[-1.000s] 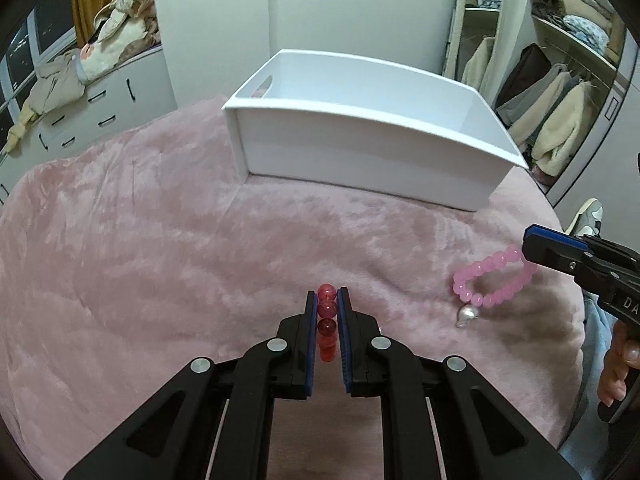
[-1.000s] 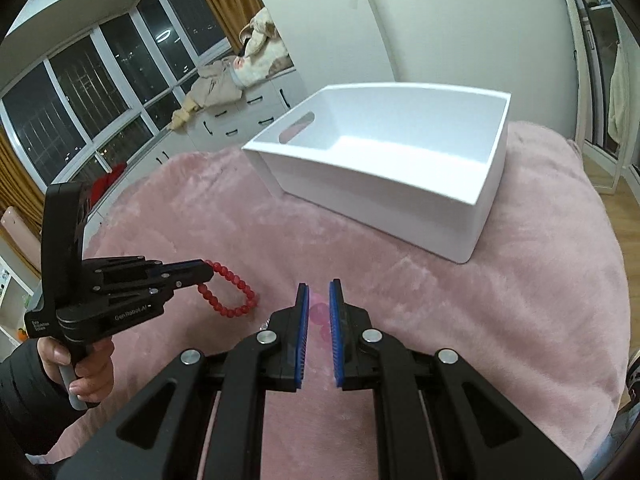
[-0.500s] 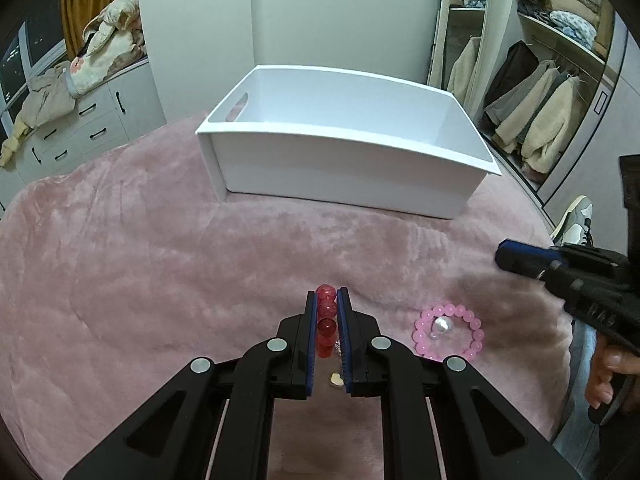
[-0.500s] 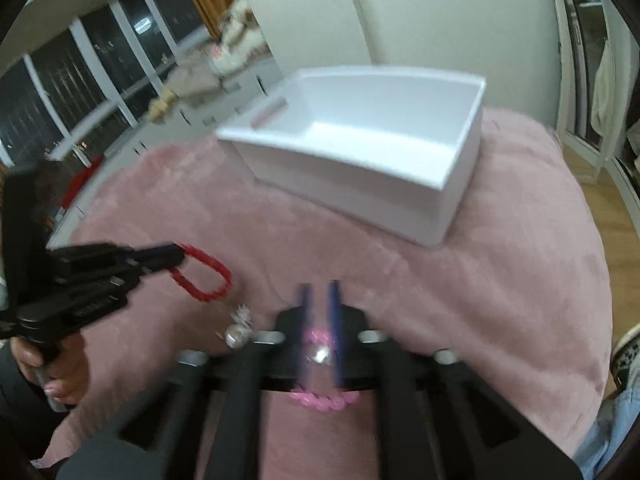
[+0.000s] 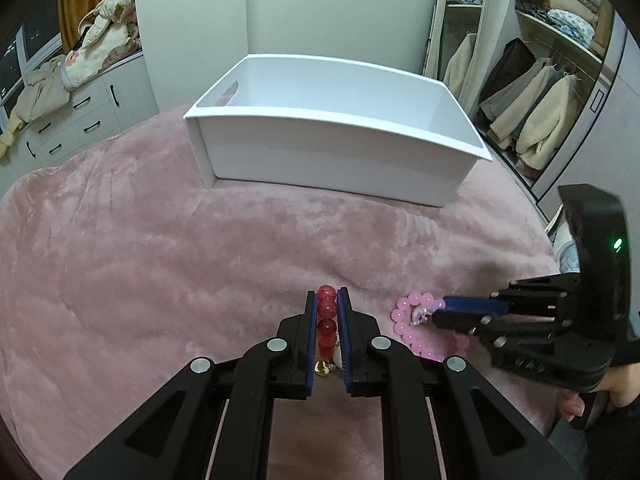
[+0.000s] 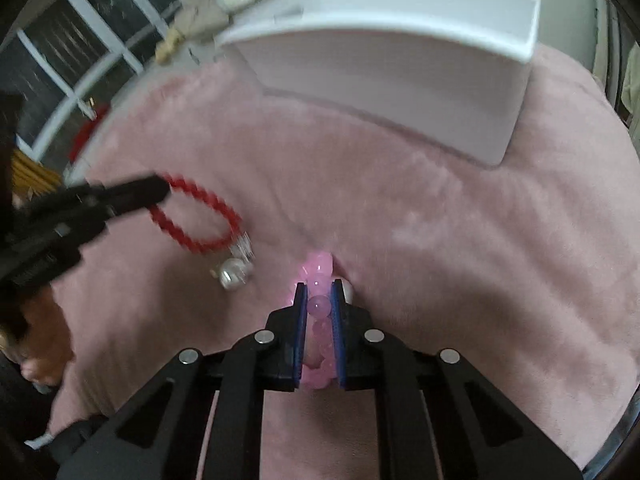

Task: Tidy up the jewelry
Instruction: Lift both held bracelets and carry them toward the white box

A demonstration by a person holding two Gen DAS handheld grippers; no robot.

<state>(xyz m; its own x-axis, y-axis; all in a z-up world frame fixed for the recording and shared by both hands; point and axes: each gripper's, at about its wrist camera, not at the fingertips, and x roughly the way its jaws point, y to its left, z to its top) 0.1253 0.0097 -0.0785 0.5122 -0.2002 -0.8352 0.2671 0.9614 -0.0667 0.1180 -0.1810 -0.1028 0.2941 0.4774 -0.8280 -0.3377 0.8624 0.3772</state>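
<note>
Right wrist view, left to right. Left edge: left claw (image 6: 162, 188), clenched on a red bead bracelet (image 6: 200, 220) whose loop hangs over the pink plush cover (image 6: 440, 220), silver charms (image 6: 234, 272) dangling at its lower end. Lower centre: right claw (image 6: 319, 300), its jaws having just been closing, now clamped on a pink bead bracelet (image 6: 318, 268) lying on the cover. Upper right: white bin (image 6: 400, 64), open-topped, resting on the cover.

Left wrist view. Centre bottom: red beads between the blue pads (image 5: 311, 320). Lower right: right claw tip on the pink bracelet. Upper centre: white bin, interior bare.
</note>
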